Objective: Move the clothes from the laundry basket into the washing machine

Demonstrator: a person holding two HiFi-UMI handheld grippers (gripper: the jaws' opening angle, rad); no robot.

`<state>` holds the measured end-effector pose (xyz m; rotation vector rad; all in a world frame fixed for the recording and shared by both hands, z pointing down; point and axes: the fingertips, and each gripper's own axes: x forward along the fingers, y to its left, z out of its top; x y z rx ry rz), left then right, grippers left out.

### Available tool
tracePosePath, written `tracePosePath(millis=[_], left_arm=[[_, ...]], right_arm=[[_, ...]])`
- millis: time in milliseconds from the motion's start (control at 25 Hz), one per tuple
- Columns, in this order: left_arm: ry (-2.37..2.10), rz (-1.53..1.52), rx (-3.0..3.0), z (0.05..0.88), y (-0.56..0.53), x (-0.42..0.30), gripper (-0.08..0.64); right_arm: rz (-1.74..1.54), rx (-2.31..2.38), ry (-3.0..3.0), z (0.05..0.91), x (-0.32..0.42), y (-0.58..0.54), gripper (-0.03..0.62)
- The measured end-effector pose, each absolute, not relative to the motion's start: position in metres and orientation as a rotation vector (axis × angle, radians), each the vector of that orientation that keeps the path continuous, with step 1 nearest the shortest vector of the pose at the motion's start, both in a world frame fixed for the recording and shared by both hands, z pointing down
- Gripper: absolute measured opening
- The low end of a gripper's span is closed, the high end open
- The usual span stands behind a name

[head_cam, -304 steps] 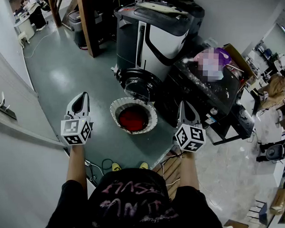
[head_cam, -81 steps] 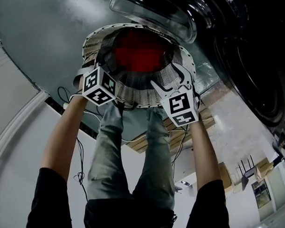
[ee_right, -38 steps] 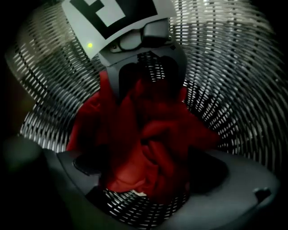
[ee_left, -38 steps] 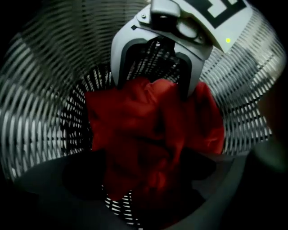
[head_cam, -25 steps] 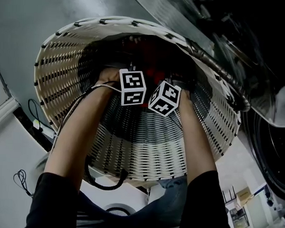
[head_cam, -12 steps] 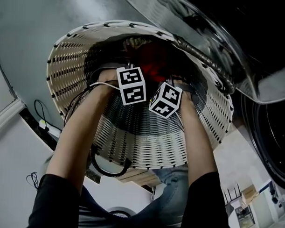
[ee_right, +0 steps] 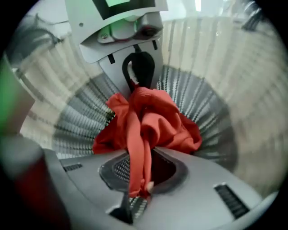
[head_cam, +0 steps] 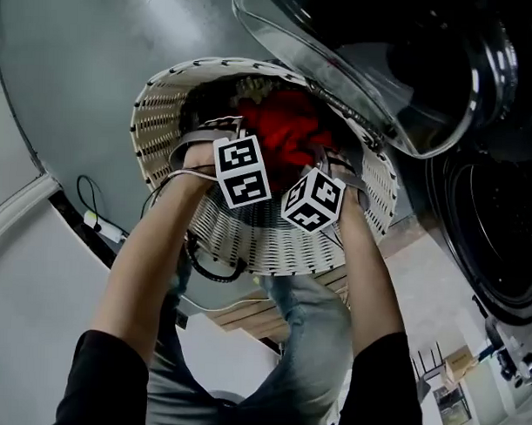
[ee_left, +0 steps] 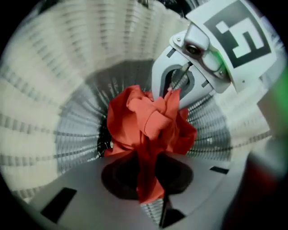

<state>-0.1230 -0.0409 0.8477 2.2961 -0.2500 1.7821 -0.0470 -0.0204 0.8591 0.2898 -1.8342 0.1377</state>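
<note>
A red garment (head_cam: 286,134) hangs bunched above the bottom of the white wicker laundry basket (head_cam: 160,116). My left gripper (head_cam: 241,135) is shut on one fold of it and my right gripper (head_cam: 327,159) on another; both sets of jaws have just closed on the cloth. In the left gripper view the red garment (ee_left: 148,130) runs down between my left gripper's (ee_left: 150,197) jaws, with the right gripper (ee_left: 180,87) beyond. The right gripper view shows a strand of the garment (ee_right: 148,128) pinched in my right gripper (ee_right: 137,191), the left gripper (ee_right: 137,76) opposite.
The washing machine's open glass door (head_cam: 357,88) overhangs the basket's right rim, and its dark drum opening (head_cam: 500,242) lies further right. A black cable (head_cam: 212,266) and a white power strip (head_cam: 104,228) lie on the floor below the basket. The person's jeans (head_cam: 305,339) are underneath.
Both grippers have come up from deep in the basket, lifting the red garment with them. The basket looks smaller and the washer door and drum have come into view.
</note>
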Motion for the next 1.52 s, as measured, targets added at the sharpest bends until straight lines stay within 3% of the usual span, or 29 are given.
tracePosePath(millis=[960,1520], left_arm=[[-0.546,1.392,2.457,0.564,-0.042,-0.119,0.086],[-0.591,1.19,2.691,0.386,-0.061,-0.076,0.086]], right_arm=[[0.246,0.834,-1.962,0.578,-0.042,-0.014,0.064],[0.336,1.352,-1.977,0.396,0.004,-0.03,0.064]])
